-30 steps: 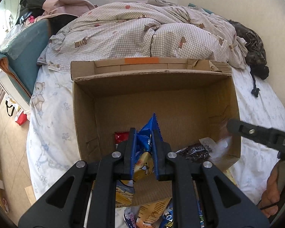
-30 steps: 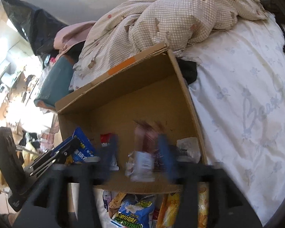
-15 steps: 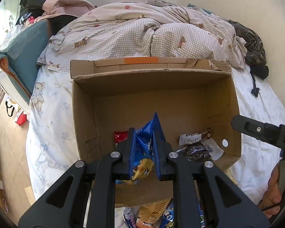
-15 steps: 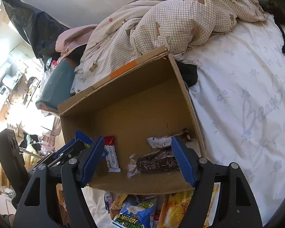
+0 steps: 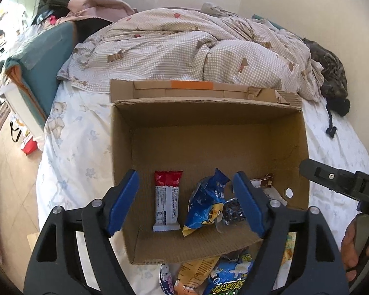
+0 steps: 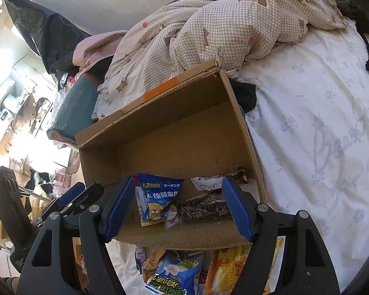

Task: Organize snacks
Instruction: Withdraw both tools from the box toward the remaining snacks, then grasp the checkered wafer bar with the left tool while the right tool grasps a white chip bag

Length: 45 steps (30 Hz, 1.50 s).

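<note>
An open cardboard box [image 5: 209, 127] [image 6: 174, 132] lies on the bed. Inside lie a red-and-white bar [image 5: 166, 204], a blue snack bag [image 5: 205, 209] [image 6: 157, 199], a dark clear-wrapped snack [image 6: 204, 209] [image 5: 231, 212] and a white wrapper [image 6: 211, 183]. My left gripper [image 5: 187, 202] is open and empty over the box's near edge, jaws wide either side of the bar and bag. My right gripper [image 6: 177, 209] is open and empty over the same edge; it shows at the right in the left wrist view [image 5: 337, 179].
Several loose snack packs [image 6: 184, 270] [image 5: 214, 275] lie on the sheet in front of the box. A checked duvet [image 5: 196, 49] is heaped behind it. Dark clothing [image 5: 332, 81] lies at the far right. The bed's left edge drops to the floor [image 5: 9, 172].
My left gripper opened and let go of the blue bag, which now lies in the box. My right gripper let its snack go earlier and stays open.
</note>
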{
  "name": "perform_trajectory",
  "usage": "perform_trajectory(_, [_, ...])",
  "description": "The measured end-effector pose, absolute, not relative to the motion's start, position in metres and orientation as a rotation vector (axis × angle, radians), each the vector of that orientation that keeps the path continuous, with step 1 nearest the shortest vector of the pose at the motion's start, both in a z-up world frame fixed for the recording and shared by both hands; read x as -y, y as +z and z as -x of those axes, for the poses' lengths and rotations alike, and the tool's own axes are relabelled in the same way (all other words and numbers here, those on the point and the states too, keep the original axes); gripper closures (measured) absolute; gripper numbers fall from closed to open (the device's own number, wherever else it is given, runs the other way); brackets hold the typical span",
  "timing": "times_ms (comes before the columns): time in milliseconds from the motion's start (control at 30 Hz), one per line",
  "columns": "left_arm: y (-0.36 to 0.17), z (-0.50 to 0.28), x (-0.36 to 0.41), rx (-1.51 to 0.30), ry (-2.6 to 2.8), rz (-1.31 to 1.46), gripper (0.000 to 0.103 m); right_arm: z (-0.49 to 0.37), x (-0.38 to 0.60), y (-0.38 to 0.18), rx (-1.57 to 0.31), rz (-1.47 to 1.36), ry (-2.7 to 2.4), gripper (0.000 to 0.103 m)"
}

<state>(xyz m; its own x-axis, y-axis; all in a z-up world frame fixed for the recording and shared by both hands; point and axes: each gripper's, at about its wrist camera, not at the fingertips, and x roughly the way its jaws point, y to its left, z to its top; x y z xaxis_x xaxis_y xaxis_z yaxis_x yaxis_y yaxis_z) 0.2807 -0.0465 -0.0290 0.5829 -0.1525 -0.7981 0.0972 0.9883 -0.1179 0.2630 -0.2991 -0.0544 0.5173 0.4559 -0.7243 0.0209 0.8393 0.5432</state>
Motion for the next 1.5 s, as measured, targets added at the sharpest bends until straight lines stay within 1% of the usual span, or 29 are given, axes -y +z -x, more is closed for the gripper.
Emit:
perform_trajectory(267, [-0.004,-0.257,0.024,-0.857,-0.105,0.094,0.027,-0.243,0.3,-0.04,-0.975,-0.532,0.271,0.027])
perform_trajectory(533, [0.0,-0.229,0.006,-0.878,-0.089,0.127,0.027,-0.213,0.295,-0.025,-0.958,-0.492,0.291,0.027])
perform_trajectory(767, [0.003,-0.199,-0.005,-0.87,-0.084,0.119,0.027,-0.183,0.291,-0.024,-0.968,-0.47,0.299,0.027])
perform_trajectory(1333, [-0.012,-0.141,-0.015,-0.944,-0.063,0.107,0.027,-0.131,0.291,-0.033,-1.006,-0.495,0.281,0.027])
perform_trajectory(1500, [-0.026,-0.13,-0.016,-1.014,-0.052,0.092,0.027,-0.117,0.292,-0.039,-1.041,-0.523,0.275,0.027])
